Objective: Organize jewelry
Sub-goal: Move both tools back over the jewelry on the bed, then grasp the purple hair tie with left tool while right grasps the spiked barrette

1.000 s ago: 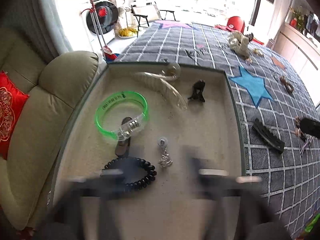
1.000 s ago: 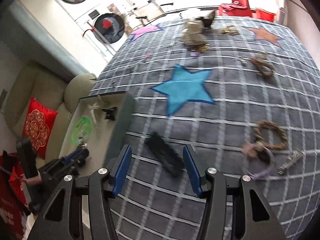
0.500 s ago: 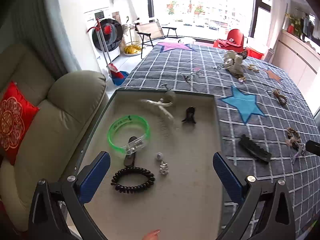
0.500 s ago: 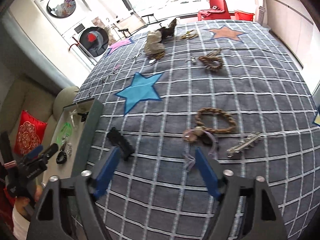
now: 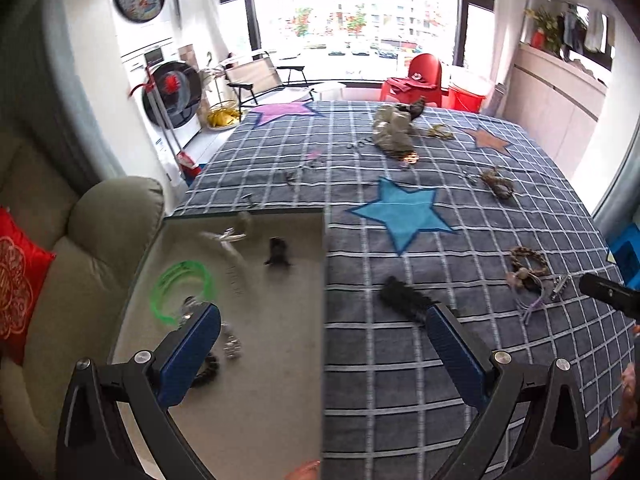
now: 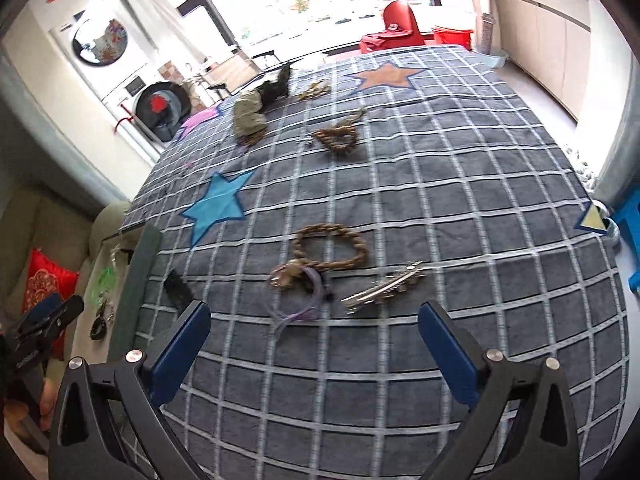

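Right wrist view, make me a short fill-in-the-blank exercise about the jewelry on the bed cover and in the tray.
1. The green bangle lies inside the ____.
2. The star nearest the tray on the checked cover is coloured ____.
3. The silver hair clip lies directly on the ____.
4. The right hand-held gripper has its jaws ____, with nothing between them.

Missing words: tray; blue; cover; open

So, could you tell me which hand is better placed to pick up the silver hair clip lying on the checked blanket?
The right. Its tongs stand wide open and empty, with the silver hair clip just ahead between the tips. The left tongs, also open, straddle the tray edge, with the clip far off to their right.
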